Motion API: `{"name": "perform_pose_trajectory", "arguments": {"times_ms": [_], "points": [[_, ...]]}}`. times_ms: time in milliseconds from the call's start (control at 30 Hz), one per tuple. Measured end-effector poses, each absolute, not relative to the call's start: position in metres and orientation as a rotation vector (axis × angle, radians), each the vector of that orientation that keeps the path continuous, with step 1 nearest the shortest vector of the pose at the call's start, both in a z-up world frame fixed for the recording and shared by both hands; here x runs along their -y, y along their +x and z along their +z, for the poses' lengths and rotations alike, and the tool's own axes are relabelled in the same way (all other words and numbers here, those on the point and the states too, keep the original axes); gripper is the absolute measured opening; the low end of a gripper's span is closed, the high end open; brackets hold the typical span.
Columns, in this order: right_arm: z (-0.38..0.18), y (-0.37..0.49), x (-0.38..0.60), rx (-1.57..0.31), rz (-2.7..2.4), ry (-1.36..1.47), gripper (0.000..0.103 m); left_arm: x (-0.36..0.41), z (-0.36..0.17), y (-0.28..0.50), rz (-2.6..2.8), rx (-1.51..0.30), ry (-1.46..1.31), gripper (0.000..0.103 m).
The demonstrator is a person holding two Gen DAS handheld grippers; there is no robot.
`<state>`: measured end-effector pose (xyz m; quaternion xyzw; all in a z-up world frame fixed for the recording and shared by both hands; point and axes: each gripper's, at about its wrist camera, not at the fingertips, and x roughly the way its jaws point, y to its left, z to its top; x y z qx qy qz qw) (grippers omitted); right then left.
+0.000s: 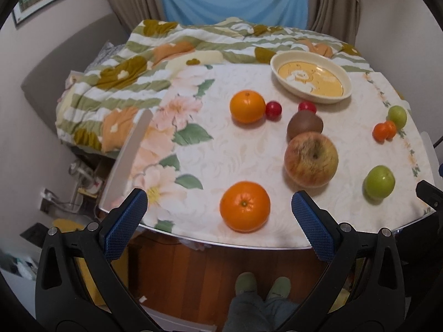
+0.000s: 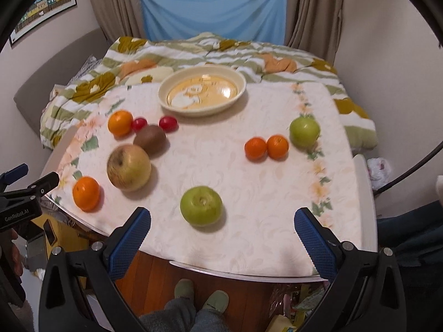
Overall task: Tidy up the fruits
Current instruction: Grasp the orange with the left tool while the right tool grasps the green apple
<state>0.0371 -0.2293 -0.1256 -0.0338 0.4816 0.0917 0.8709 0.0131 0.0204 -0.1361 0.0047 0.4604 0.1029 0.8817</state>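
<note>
Fruit lies scattered on the table [image 1: 238,149] [image 2: 249,193]. A near orange [image 1: 245,206] [image 2: 86,193] sits by the front edge, just ahead of my open left gripper [image 1: 218,213]. Behind it are a big apple [image 1: 311,159] [image 2: 129,171], a kiwi [image 1: 304,124] [image 2: 150,140], a far orange [image 1: 247,106] [image 2: 120,122] and two red plums [image 1: 273,110] [image 2: 167,123]. My open right gripper [image 2: 221,227] hovers at a green apple [image 2: 201,205] [image 1: 379,182]. Two small tangerines [image 2: 266,147] [image 1: 384,130] and another green apple [image 2: 304,131] [image 1: 397,116] lie right. The cream plate [image 1: 279,63] [image 2: 166,105] is empty.
A flowered quilt [image 1: 116,83] [image 2: 277,52] covers the bed behind the table. A white chair back [image 1: 127,160] stands at the table's left. Below the front edge are wooden floor and the person's slippered feet [image 1: 260,287] [image 2: 202,296]. The left gripper's body [image 2: 19,202] shows at the right view's left edge.
</note>
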Motion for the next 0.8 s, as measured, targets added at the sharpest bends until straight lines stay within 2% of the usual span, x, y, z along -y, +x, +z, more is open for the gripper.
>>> {"name": "perform_pose_trajectory", "arguments": {"times_ms": [367, 533, 667, 733, 800], "points": [[-0.175, 0.051, 0.225, -1.048, 0.246, -0.078, 0.103, -0.012, -0.196, 0.022, 0.185, -0.993, -0.017, 0.103], [-0.190, 0.058, 0.218, -1.069, 0.263, -0.087, 0.092, -0.014, -0.213, 0.030, 0.182, -1.021, -0.044, 0.088], [-0.197, 0.062, 0.215, -1.080, 0.271, -0.082, 0.086, -0.013, -0.217, 0.033, 0.180, -1.019, -0.042, 0.085], [-0.198, 0.064, 0.214, -1.078, 0.273, -0.084, 0.086, -0.012, -0.220, 0.035, 0.165, -1.026, -0.054, 0.068], [-0.199, 0.065, 0.211, -1.081, 0.278, -0.085, 0.084, -0.012, -0.220, 0.038, 0.163, -1.029, -0.052, 0.067]]}}
